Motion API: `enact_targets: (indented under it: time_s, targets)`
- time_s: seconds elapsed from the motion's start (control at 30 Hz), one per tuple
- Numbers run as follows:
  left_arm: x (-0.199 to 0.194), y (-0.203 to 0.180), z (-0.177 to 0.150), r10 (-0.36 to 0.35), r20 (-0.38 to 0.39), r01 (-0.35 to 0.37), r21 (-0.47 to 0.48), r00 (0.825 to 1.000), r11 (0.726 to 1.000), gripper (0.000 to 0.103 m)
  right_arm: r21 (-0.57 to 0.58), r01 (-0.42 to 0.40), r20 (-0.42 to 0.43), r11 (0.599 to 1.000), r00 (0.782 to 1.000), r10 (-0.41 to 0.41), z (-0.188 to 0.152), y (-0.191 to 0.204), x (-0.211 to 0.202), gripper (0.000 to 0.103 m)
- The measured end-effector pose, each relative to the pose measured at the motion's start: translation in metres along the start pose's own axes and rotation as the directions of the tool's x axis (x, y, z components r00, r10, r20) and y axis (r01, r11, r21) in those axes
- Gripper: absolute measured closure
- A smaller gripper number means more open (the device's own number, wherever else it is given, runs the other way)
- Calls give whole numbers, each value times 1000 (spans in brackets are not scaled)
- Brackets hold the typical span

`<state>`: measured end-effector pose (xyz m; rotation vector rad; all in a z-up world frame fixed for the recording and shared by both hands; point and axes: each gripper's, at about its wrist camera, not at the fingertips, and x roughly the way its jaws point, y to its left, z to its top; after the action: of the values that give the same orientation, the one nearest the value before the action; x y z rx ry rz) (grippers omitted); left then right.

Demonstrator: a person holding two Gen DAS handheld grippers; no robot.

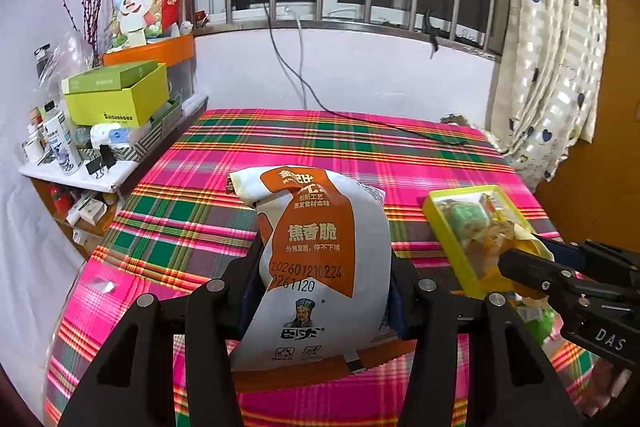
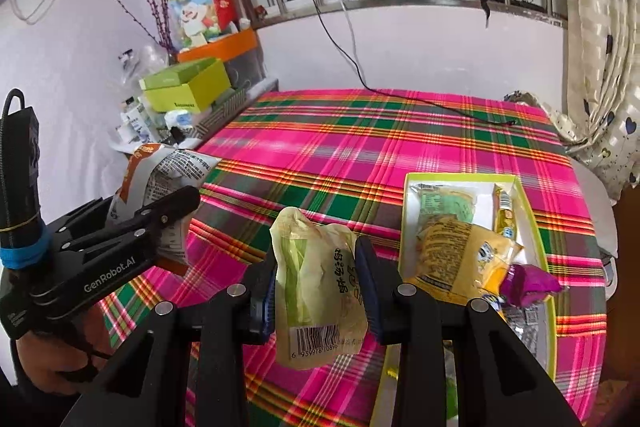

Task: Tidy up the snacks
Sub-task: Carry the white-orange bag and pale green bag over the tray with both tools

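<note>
A white and orange snack bag (image 1: 316, 227) stands upright between my left gripper's (image 1: 324, 267) pads, which press on both its sides; it hangs above the plaid cloth. From the right wrist view the same bag (image 2: 168, 163) sticks out of the left gripper (image 2: 176, 211) at the left. My right gripper (image 2: 318, 267) is shut on a pale green-yellow pouch (image 2: 312, 251) with a barcode, held in the air. To its right lies the yellow-rimmed box (image 2: 404, 227) with several snack packets inside. The right gripper (image 1: 516, 263) hovers over the near end of that box (image 1: 440, 223).
A pink, green and grey plaid cloth (image 2: 360, 147) covers the table. A side shelf (image 1: 72, 175) at the left holds green boxes (image 1: 116, 99), bottles and clips. A black cable (image 1: 360, 119) crosses the far end. A curtain (image 1: 552, 67) hangs at the right.
</note>
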<state>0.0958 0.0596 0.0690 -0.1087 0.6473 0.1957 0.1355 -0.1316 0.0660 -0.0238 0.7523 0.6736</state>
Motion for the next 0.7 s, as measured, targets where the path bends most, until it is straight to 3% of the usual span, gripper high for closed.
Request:
enact_targets:
  time_s: [0.43, 0.7]
  targets:
    - [-30, -27, -27, -129, -5, 129, -19, 992, 991, 52, 31, 19, 43, 999, 999, -20, -26, -20, -43, 71]
    - [-33, -47, -39, -191, -37, 191, -13, 981, 982, 52, 110, 68, 64, 992, 995, -76, -40, -60, -67, 71]
